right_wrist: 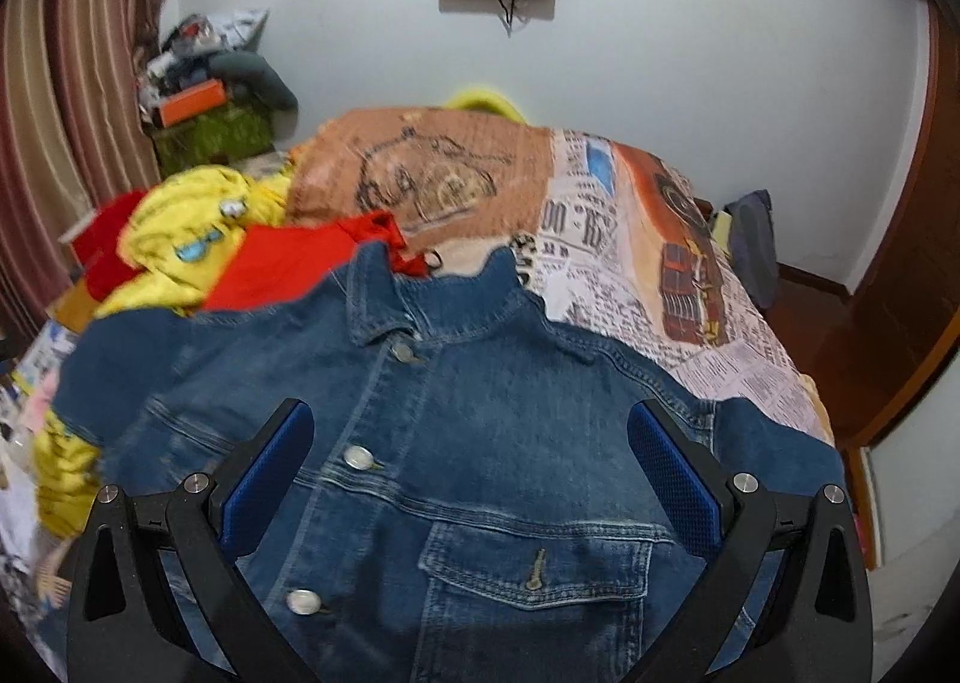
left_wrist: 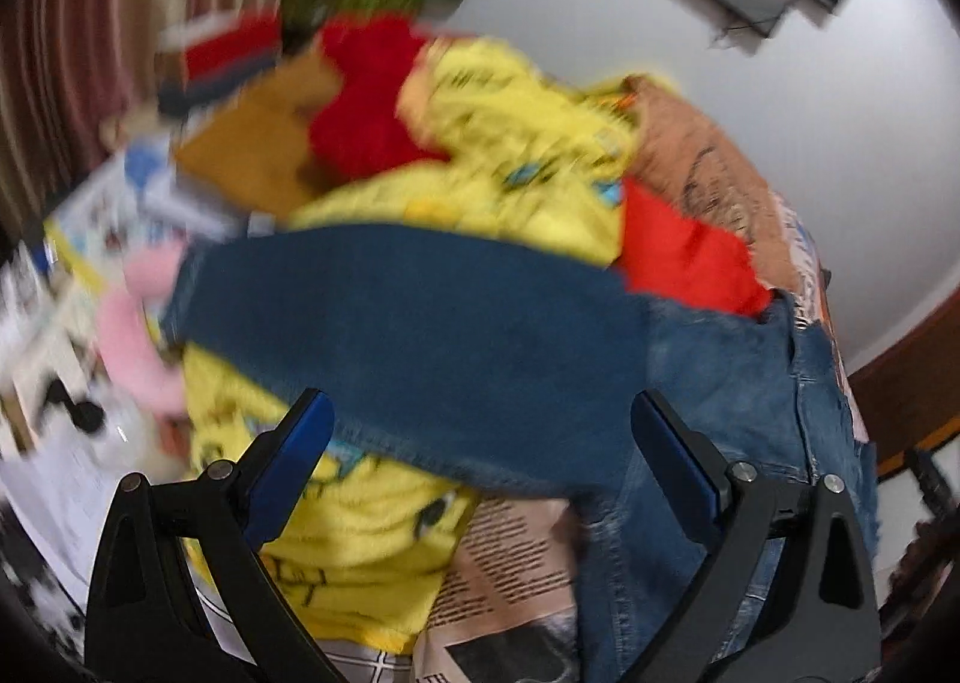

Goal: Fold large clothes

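Denim jacket (right_wrist: 480,443) flat under right claw (right_wrist: 471,479) — spread, empty.

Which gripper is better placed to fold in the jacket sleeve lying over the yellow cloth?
Probably left: the left gripper, open, faces that sleeve directly. The right gripper, also open, hovers over the denim jacket front.

Your right wrist camera sits low and close over the blue denim jacket (right_wrist: 480,443), facing straight up the newsprint-patterned bedspread (right_wrist: 690,287) toward the white wall. Your left wrist camera is tilted, blurred, and looks across the jacket's sleeve (left_wrist: 420,335). Both views share the jacket, the crumpled yellow cartoon-print garment (left_wrist: 516,155) and the wall.
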Demonstrator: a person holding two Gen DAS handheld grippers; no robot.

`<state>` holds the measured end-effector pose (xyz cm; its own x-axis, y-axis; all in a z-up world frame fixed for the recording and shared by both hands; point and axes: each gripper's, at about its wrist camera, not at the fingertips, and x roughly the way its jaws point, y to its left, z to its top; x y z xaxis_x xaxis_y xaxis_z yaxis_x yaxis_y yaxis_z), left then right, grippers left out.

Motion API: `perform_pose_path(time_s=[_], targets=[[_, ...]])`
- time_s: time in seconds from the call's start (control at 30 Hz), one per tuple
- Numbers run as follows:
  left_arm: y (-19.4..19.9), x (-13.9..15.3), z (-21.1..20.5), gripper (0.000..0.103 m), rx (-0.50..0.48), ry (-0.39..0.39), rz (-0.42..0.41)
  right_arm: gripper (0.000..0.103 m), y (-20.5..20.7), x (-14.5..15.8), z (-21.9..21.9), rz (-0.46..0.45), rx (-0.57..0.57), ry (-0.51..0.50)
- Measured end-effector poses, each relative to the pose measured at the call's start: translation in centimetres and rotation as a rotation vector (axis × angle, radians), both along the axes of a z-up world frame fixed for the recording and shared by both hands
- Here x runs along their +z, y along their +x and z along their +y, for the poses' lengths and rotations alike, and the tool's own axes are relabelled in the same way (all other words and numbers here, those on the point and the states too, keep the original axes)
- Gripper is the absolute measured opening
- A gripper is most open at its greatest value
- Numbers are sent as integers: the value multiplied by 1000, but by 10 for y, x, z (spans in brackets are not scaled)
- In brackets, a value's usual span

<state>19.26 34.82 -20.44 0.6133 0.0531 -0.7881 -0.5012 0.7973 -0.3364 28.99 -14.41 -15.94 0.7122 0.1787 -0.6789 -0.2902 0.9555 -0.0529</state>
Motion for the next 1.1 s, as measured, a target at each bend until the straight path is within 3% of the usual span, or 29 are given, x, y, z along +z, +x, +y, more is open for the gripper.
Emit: perform_pose_path(time_s=[0.3,0.4,0.47,0.53,0.6,0.67,0.73,0.83,1.0,1.1], targets=[[7,-82,39,80,57,-229,104,103,14,-26,4,95,11,-52],[12,-97,46,77,85,-250,130,103,17,-29,4,113,11,-56],[16,-105,50,75,100,-232,150,103,18,-30,5,117,11,-59],[20,-109,52,62,119,-194,176,103,18,-31,5,122,10,-61],[23,-111,55,61,127,-183,176,103,19,-32,5,126,10,-63],[24,-107,54,52,139,-143,171,103,19,-32,6,128,9,-66],[24,-100,50,35,146,-72,182,103,18,-31,7,125,10,-69],[28,-83,43,20,141,34,182,103,16,-27,8,111,17,-77],[33,-42,28,14,117,166,139,103,12,-19,9,89,31,-87],[40,-5,14,12,93,222,63,103,8,-12,7,76,35,-84]])
